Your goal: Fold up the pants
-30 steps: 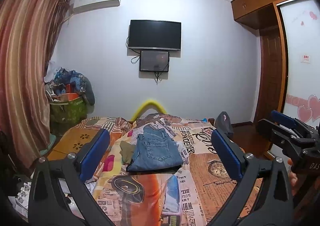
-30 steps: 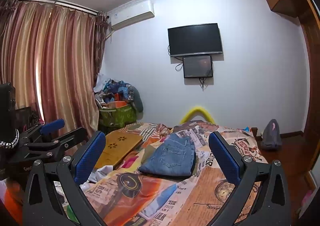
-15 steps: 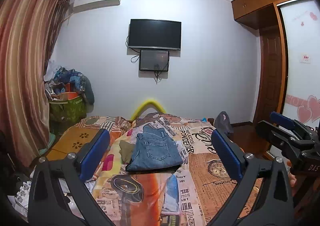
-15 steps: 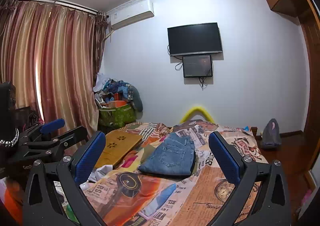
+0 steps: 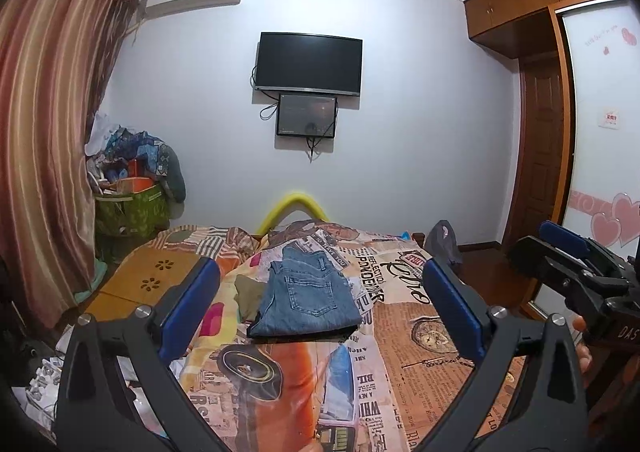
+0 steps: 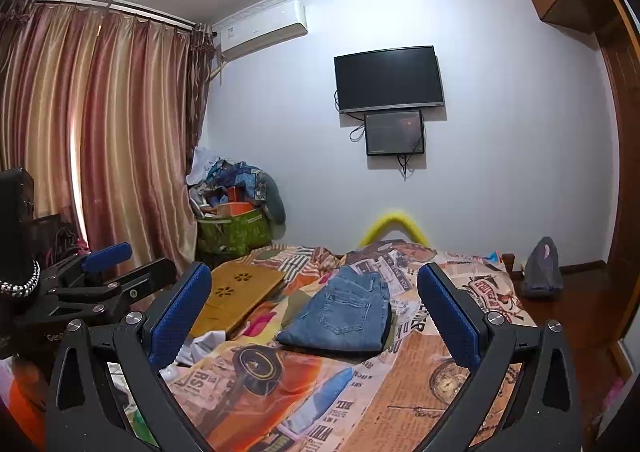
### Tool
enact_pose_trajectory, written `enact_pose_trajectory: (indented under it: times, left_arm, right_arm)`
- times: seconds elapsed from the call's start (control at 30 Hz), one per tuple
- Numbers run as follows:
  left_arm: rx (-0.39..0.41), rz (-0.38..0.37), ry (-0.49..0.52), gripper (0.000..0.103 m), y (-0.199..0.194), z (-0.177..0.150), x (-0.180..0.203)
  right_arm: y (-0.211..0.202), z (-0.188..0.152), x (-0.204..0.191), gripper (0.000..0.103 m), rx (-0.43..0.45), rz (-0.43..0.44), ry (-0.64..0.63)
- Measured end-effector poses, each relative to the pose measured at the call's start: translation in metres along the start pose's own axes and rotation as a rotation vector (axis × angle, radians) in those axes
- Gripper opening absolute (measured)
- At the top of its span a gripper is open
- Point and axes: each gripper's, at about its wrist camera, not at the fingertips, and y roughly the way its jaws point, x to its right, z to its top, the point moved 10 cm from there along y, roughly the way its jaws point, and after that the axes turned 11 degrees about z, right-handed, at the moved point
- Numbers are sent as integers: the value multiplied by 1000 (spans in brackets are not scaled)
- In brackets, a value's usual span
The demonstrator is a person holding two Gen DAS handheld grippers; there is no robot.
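The left gripper (image 5: 320,316) and the right gripper (image 6: 314,316), both black-framed with blue pads, are spread wide and hold nothing, raised well back from the blue denim pants (image 5: 306,300). The pants lie as a compact folded rectangle, back pocket up, on the bed's newspaper-print orange cover (image 5: 432,336), beside an olive cloth (image 5: 248,292). The folding looks finished, or nearly so. If a last touch is wanted, my judgement is to come down level, press the near edge flat, and avoid dragging the top layer off square.
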Motion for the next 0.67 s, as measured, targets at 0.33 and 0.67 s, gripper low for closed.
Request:
enact_pose_trajectory:
  times: [0.33,0.67]
  left_arm:
    - [0,0,9,103,-1,1,0]
    - [7,-4,29,103,-5,1,5]
  right_arm:
    - [1,0,-1,103,-3,-1,-4]
    - [1,-2,-2,103,-4,3,-3]
